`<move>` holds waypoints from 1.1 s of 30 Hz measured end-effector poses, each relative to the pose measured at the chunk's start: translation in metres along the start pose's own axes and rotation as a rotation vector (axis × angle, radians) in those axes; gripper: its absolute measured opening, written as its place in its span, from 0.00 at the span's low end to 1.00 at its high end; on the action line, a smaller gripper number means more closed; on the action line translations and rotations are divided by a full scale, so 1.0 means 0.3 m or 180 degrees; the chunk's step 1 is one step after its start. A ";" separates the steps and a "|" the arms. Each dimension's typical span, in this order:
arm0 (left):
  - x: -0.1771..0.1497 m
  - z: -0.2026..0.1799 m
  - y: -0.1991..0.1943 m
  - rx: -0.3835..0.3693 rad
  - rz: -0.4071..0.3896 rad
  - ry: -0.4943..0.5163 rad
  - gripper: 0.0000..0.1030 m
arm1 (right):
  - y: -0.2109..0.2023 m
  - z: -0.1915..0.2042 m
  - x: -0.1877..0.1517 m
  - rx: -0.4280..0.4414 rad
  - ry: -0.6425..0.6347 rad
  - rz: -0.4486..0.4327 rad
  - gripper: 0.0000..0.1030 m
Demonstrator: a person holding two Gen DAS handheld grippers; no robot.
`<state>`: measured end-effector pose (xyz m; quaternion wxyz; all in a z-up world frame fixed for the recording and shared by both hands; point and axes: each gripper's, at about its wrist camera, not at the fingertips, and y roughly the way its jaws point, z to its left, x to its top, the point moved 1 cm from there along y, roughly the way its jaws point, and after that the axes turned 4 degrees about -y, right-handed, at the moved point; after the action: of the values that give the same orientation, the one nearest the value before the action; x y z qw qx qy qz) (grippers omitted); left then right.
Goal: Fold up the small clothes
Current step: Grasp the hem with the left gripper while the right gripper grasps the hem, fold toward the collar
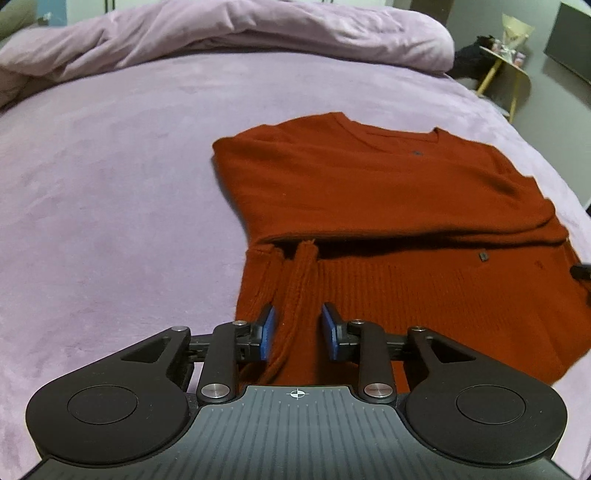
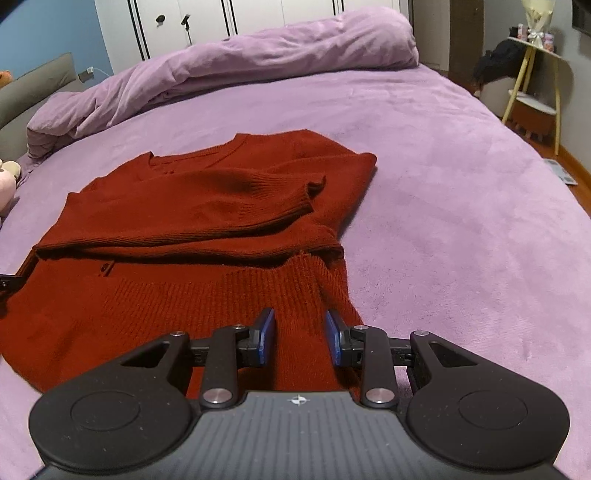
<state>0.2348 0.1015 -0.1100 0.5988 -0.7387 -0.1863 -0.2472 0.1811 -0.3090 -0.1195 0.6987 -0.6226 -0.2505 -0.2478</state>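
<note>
Left wrist view, left to right: lilac bedspread (image 1: 110, 192) fills the left half; bunched lilac duvet (image 1: 229, 33) along the top edge. Rust-red knit sweater (image 1: 369, 192) lies centre to right, sleeves folded across the body, ribbed hem toward the bottom of the frame. A small dark emblem shows on the chest, upper right of the sweater; too small to read. A small dark tag sits lower right on the knit, also unreadable. Side table (image 1: 506, 62) with yellow legs at upper right.

Left gripper (image 1: 298, 325) at bottom centre: blue pads apart, a raised ridge of the ribbed hem between them, left pad just beside the ridge, right pad clear of it; no squeeze visible.

Right wrist view, left to right: grey headboard at the far left edge, white wardrobe (image 2: 229, 18) along the top, sweater (image 2: 192, 206) centre left, bare bedspread at right.

Right gripper (image 2: 300, 326) at bottom centre: pads apart over the hem's right corner, knit between them, not pinched. No legible writing in either view
</note>
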 end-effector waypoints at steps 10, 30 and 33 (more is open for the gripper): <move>0.034 0.001 0.039 -0.0135 0.0122 -0.0105 0.11 | 0.011 0.010 0.000 0.0135 0.0028 -0.0030 0.08; 0.275 0.060 0.109 0.0059 -0.0242 -0.0374 0.08 | 0.159 -0.021 0.264 0.0105 0.0222 -0.0321 0.07; 0.231 0.068 0.129 -0.0077 -0.0141 -0.0411 0.26 | 0.180 -0.022 0.251 0.0189 0.0097 -0.0155 0.12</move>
<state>0.3158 0.1117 -0.1032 0.5710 -0.7559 -0.2378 -0.2145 0.2735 -0.3125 -0.1108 0.7144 -0.5914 -0.2622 -0.2666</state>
